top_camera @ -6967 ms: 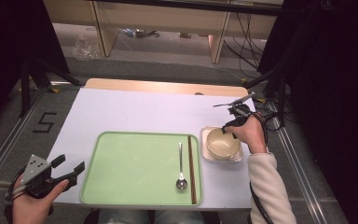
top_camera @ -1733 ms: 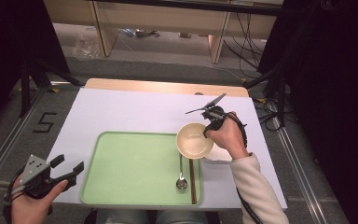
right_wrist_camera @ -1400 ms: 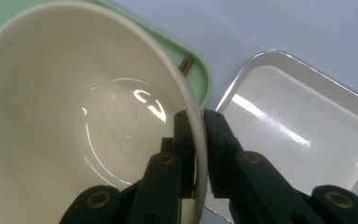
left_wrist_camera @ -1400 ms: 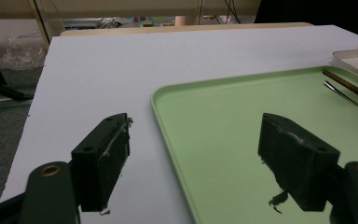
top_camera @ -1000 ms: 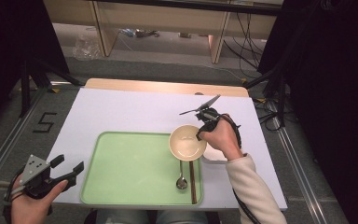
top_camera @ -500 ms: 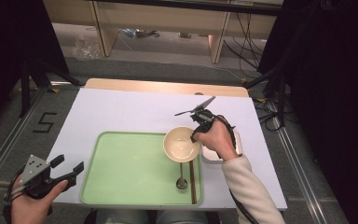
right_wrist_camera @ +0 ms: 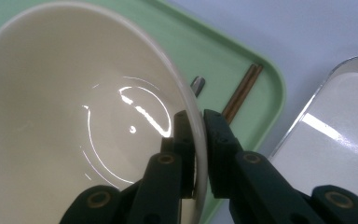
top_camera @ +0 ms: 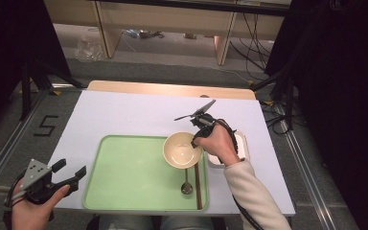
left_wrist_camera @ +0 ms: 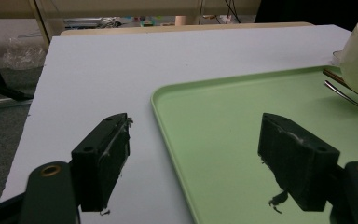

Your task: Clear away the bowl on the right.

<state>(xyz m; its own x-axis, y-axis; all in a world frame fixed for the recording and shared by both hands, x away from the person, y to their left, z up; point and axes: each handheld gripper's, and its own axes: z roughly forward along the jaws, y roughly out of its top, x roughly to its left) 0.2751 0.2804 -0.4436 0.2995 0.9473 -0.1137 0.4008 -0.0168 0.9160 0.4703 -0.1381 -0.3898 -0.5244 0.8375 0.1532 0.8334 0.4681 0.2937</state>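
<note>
Bowl (right_wrist_camera: 74, 121) rim pinched by right claw (right_wrist_camera: 196, 140); left claw (left_wrist_camera: 191, 158) wide, empty.

Plenty of bare green on the left and middle of the tray (top_camera: 124, 177), nothing standing there, and the left gripper (top_camera: 69, 176) hangs just off its near left corner with jaws apart. The right side is crowded: the bowl (top_camera: 181, 149) sits over the spoon (top_camera: 186, 184) and chopsticks (top_camera: 198, 184), with the white dish (top_camera: 242, 146) just beyond the rim. The table (top_camera: 134, 112) behind the tray lies wide open.
</note>
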